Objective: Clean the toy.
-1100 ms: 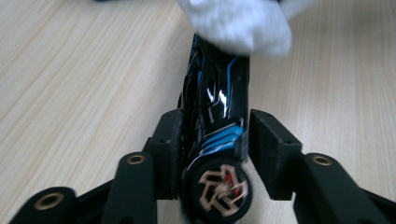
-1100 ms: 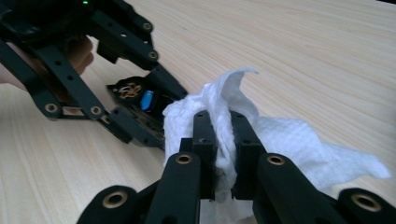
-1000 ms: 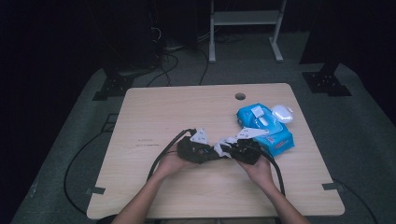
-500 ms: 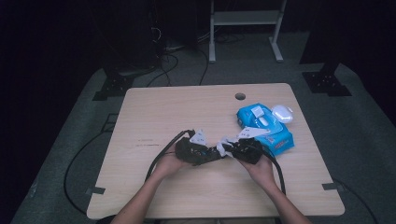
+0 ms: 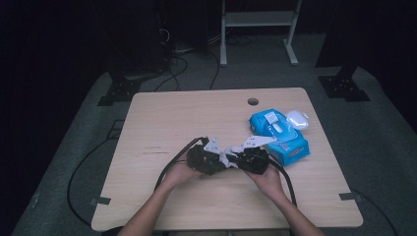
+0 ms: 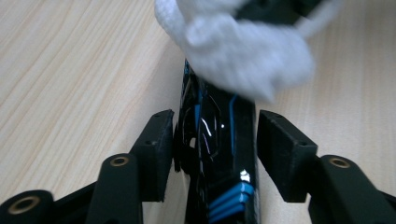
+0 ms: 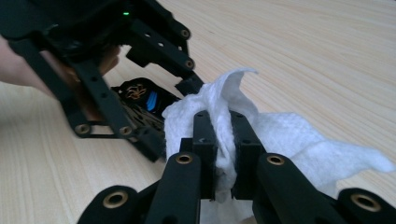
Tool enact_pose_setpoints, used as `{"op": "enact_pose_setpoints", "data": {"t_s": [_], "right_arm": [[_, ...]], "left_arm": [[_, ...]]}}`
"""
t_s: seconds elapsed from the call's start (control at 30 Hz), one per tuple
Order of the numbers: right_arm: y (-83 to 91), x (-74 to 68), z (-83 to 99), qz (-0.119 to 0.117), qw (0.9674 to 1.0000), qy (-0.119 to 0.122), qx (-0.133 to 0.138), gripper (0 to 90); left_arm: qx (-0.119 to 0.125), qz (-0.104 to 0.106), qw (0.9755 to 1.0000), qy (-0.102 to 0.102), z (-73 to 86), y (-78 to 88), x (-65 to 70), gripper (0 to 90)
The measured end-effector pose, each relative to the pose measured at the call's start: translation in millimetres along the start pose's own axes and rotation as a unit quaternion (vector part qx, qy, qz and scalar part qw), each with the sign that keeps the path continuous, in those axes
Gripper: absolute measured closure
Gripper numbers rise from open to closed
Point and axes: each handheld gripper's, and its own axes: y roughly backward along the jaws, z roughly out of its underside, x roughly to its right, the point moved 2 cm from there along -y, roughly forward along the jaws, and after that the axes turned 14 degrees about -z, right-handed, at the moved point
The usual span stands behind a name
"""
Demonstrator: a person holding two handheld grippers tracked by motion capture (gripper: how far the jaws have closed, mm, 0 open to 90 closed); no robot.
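Light wooden table (image 5: 162, 128), round cable hole (image 5: 253, 102) near far edge. Blue wet-wipe pack (image 5: 279, 135) on table's right side, white flip lid (image 5: 298, 119) open toward far right. Grey carpet floor (image 5: 69, 162) around table, black cables (image 5: 182, 64) trailing beyond it. White metal stand (image 5: 255, 22) at back, dark surroundings.

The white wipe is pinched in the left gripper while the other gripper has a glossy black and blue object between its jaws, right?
Not quite: the right gripper pinches the white wipe, as the right gripper view shows. The black and blue object sits between the left gripper jaws.
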Motion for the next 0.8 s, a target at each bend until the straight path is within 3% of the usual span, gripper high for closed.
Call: {"op": "enact_pose_setpoints", "data": {"t_s": [0.1, 0.3, 0.37, 0.6, 0.73, 0.8], "right_arm": [[2.9, 1.7, 0.7, 0.000, 1.0000, 0.002, -0.001, 82.5], [20.8, 20.6, 8.7, 0.039, 0.9990, -0.019, 0.002, 82.5], [22.6, 24.6, 12.6, 0.034, 0.9988, -0.035, 0.003, 82.5], [12.0, 14.6, 8.4, 0.019, 0.9996, -0.022, 0.004, 82.5], [10.0, 12.3, 7.8, -0.011, 0.9994, -0.030, 0.009, 82.5], [8.1, 11.5, 8.0, -0.012, 0.9995, -0.027, 0.006, 82.4]], "left_arm": [[0.002, 0.008, 0.9999, 0.007, 2.2, 1.4, -3.3, 56.2], [0.002, 0.011, 0.9999, 0.010, 7.0, 4.8, -6.1, 56.4], [0.001, 0.012, 0.9999, 0.009, 8.9, 6.4, -7.0, 56.4], [-0.010, 0.007, 0.9999, 0.001, 4.4, 5.0, -5.3, 55.0], [-0.008, 0.009, 0.9999, 0.000, -0.9, 0.9, -2.4, 49.9], [-0.011, 0.006, 0.9999, -0.006, -3.8, -0.2, -0.6, 48.5]]}}
